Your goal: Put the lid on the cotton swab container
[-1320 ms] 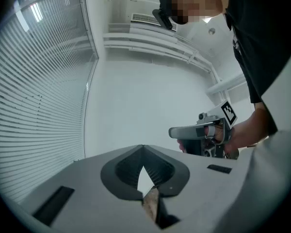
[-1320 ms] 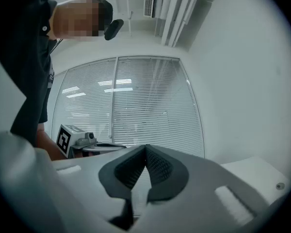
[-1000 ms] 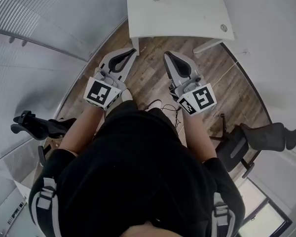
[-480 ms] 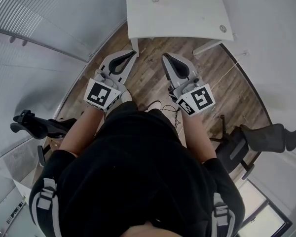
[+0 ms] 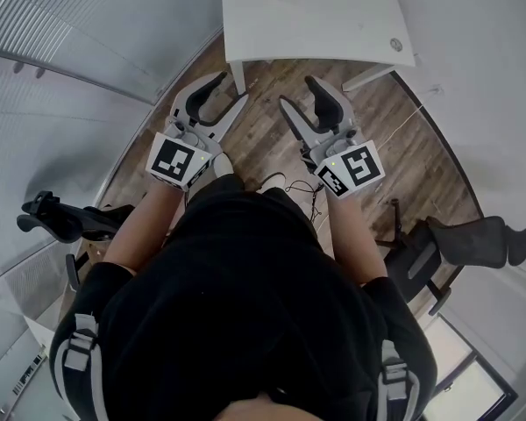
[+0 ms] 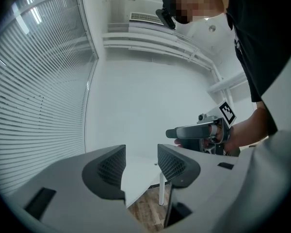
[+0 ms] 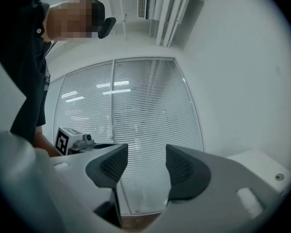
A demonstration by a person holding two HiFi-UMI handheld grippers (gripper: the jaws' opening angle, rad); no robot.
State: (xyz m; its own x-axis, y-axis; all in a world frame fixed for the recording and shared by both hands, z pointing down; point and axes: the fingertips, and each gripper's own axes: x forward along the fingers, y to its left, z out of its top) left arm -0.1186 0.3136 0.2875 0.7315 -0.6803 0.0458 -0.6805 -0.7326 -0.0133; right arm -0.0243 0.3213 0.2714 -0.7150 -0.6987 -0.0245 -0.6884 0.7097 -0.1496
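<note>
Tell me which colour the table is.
The table is white; the head view shows it best.

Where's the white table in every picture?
Head view: the white table is at the top middle.
Left gripper view: the table is a small white wedge, low in the middle.
Right gripper view: the table is at the lower right edge.
Shared landmark: the window blinds, at the left in the head view, at the left in the left gripper view, in the centre in the right gripper view.
</note>
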